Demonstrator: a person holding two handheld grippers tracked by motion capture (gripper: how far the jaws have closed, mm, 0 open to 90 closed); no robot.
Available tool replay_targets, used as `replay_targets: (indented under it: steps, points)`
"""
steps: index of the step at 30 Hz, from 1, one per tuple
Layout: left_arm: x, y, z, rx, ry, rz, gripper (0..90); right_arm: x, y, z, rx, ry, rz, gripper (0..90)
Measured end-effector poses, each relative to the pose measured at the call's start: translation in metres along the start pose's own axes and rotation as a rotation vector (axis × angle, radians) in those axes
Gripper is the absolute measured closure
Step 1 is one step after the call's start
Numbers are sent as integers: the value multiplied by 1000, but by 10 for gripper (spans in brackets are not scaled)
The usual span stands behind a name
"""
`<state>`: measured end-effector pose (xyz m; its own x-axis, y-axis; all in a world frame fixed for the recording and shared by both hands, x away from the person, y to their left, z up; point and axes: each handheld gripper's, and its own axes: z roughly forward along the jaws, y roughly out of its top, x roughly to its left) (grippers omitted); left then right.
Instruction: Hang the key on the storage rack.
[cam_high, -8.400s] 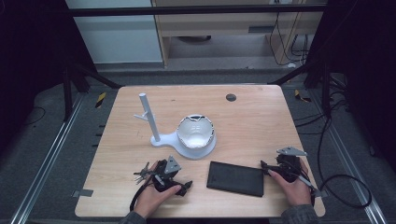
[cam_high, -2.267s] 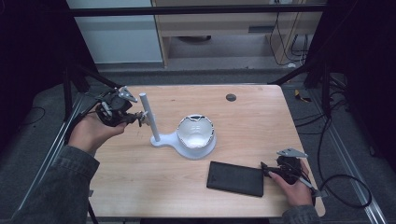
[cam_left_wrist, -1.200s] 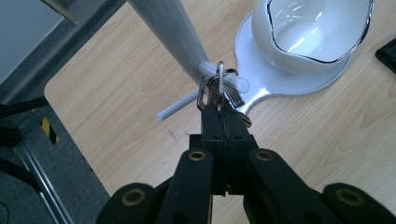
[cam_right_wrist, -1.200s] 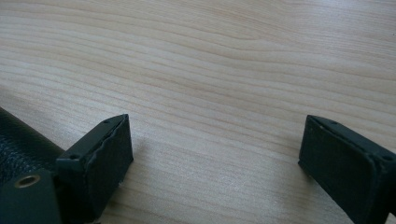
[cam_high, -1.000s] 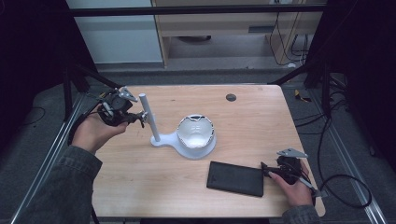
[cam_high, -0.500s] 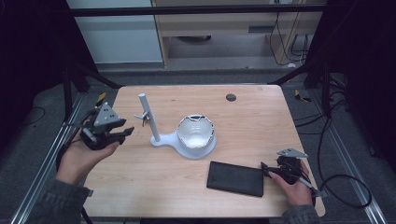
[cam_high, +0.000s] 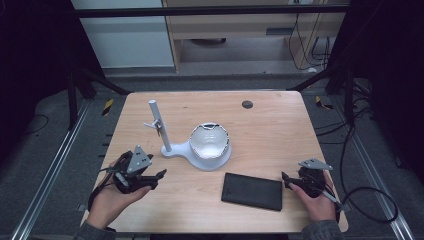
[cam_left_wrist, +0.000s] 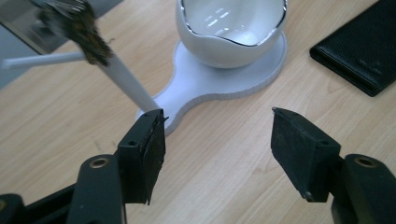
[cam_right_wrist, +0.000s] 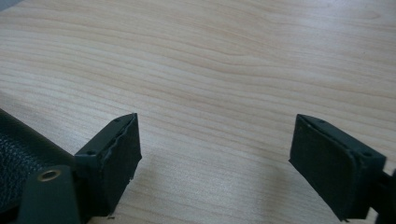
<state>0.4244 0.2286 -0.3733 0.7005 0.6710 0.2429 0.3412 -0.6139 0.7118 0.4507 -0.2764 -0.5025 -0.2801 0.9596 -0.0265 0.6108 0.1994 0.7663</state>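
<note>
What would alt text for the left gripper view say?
The left gripper, jaws open and empty, points over a wooden table at a white stand holding a white bowl; keys hang on its peg, a black wallet lies at right.

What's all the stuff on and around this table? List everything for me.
Table: one, light wood, centre of the high view.
Stand: one, white, post with a side peg, left of centre.
Bowl: one, white with a dark rim, on the stand's round base.
Keys: one dark bunch, hanging on the stand's peg.
Wallet: one, black, flat near the front edge, right of centre.
Round spot: one, dark, near the far edge.
Left gripper: one, black, open, front left, in the person's hand.
Right gripper: one, black, open, front right beside the wallet.
</note>
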Motion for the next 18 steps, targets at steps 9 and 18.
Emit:
replay_targets:
  steps: [9,18]
  points:
    - [-20,-5,31,4,-103,-30,282,3,1,-8,-26,-17,-8,185]
    - [-45,4,60,18,-198,9,260,4,1,-12,-45,-13,-14,197]
